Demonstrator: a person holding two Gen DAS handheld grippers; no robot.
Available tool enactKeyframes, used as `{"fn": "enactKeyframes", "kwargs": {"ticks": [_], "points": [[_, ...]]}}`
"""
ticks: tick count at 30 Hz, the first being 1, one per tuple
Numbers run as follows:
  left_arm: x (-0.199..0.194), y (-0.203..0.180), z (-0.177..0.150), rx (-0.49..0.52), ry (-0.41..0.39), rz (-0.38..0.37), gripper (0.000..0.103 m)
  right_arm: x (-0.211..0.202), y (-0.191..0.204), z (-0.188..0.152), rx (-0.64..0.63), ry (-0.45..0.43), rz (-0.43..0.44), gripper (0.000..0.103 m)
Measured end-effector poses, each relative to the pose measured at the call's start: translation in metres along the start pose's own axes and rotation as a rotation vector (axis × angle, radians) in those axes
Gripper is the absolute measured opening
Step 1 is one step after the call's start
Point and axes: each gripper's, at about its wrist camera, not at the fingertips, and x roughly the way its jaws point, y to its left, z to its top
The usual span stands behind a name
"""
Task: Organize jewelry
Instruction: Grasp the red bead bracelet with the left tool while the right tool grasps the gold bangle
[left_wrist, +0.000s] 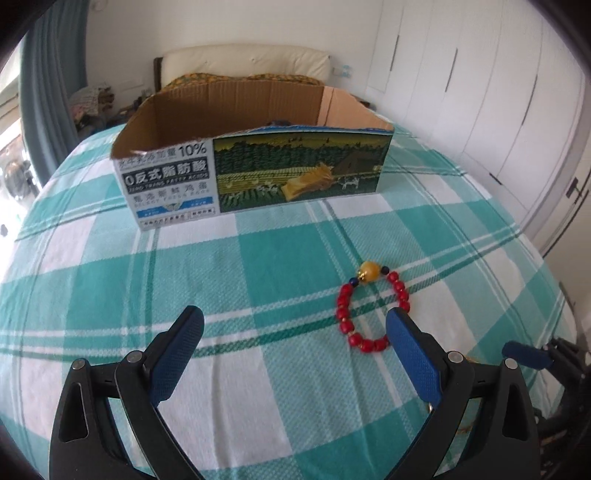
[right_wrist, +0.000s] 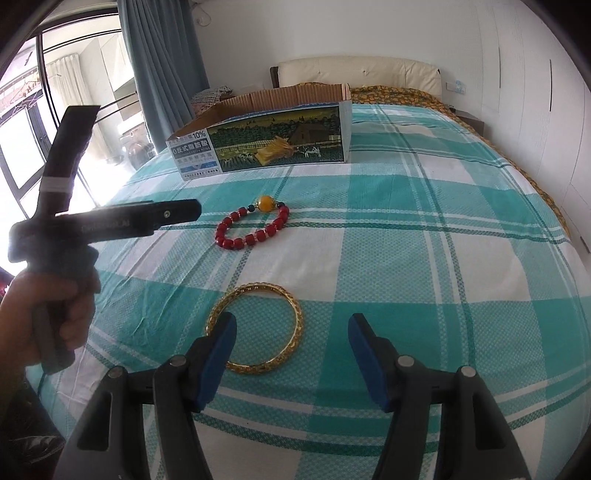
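Blue-padded fingers of the right gripper (right_wrist: 291, 334) stand apart with nothing between them, its left pad overlapping the rim of a gold bangle (right_wrist: 255, 328) that lies flat on the checked bedspread (right_wrist: 424, 258). Farther up the bed rests a red bead bracelet (right_wrist: 253, 227) with a yellow bead, also loose on the cloth. In the left wrist view the left gripper (left_wrist: 295, 325) is likewise spread and empty, its right pad just beside the red bead bracelet (left_wrist: 371, 308). An open cardboard box (left_wrist: 255, 162) sits beyond; something dark shows over its front wall, though what it is cannot be told. Judging from this, sorting is at most partly done: both visible pieces are not yet picked up, and each presumably goes into the box.
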Motion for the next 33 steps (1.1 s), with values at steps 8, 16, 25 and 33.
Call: {"fn": "enactKeyframes", "kwargs": {"ticks": [8, 16, 25, 33], "points": [[0.049, -0.04, 0.019, 0.271, 0.107, -0.001, 0.095, 0.01, 0.002, 0.005, -0.049, 0.04, -0.015, 0.052], [0.056, -0.028, 0.019, 0.215, 0.1, -0.017, 0.088, 0.02, 0.009, 0.003, -0.113, 0.065, -0.049, 0.035], [0.036, -0.022, 0.006, 0.163, 0.067, -0.03, 0.016, 0.02, -0.018, 0.01, -0.026, 0.053, -0.084, 0.006], [-0.012, 0.028, -0.038, -0.034, 0.052, 0.031, 0.016, 0.017, -0.052, 0.011, 0.085, 0.044, -0.074, 0.006]]}}
